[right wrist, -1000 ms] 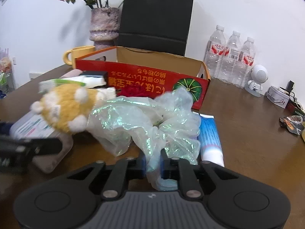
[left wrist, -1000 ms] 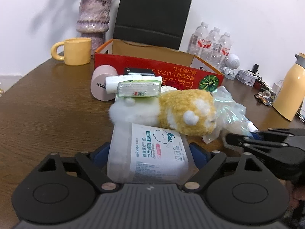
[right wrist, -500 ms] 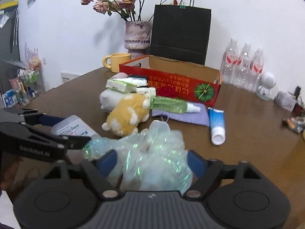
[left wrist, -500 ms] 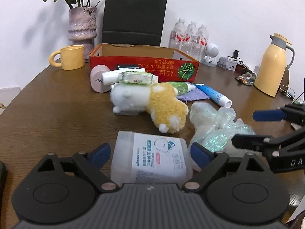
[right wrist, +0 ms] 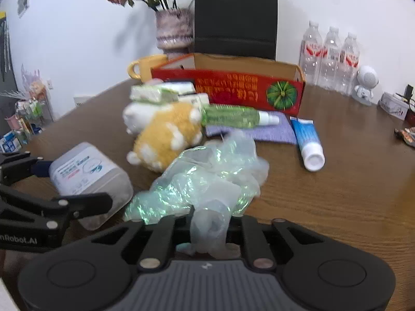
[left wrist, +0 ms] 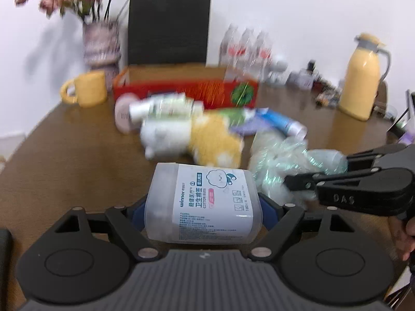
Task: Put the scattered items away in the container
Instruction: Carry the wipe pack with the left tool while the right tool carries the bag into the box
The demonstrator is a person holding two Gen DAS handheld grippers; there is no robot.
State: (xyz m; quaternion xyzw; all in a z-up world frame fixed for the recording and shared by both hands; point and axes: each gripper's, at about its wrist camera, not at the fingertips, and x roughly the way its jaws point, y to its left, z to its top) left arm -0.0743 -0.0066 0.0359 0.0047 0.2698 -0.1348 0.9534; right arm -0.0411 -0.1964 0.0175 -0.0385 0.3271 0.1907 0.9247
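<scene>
In my left gripper (left wrist: 202,207) I have the clear plastic box of cotton buds with the white printed label (left wrist: 205,202). It sits crosswise between the blue pads, which meet its two ends, and the jaws are closing on it while standing wide, since the box itself is wide. My right gripper (right wrist: 207,230) is closing too, its jaws already drawn narrow around a fold of the crumpled iridescent cellophane bag (right wrist: 207,181), the rest of which billows out in front of the fingers. Both loads are at the near edge of the round brown wooden table (right wrist: 337,194), well short of the container.

That container, the shallow red cardboard box with the green pumpkin print (right wrist: 233,90), stands at the far side in front of a black paper bag (right wrist: 234,18). From here I can see only its inner walls, not its floor, so I cannot tell whether anything is inside yet.

Most of the work looks undone to me. Between me and the box lie the yellow and white plush toy (right wrist: 166,129), the green spray bottle with a white cap (right wrist: 236,116) resting on a folded lilac cloth (right wrist: 259,132), the blue and white tube (right wrist: 308,142), and a blurred heap of white and green packets (right wrist: 160,92) just in front of the box's wall. In the left view a pale pink round jar (left wrist: 124,114) lies beside that heap. I judge this as the first carry, with two items in hand and at least six left.
</scene>
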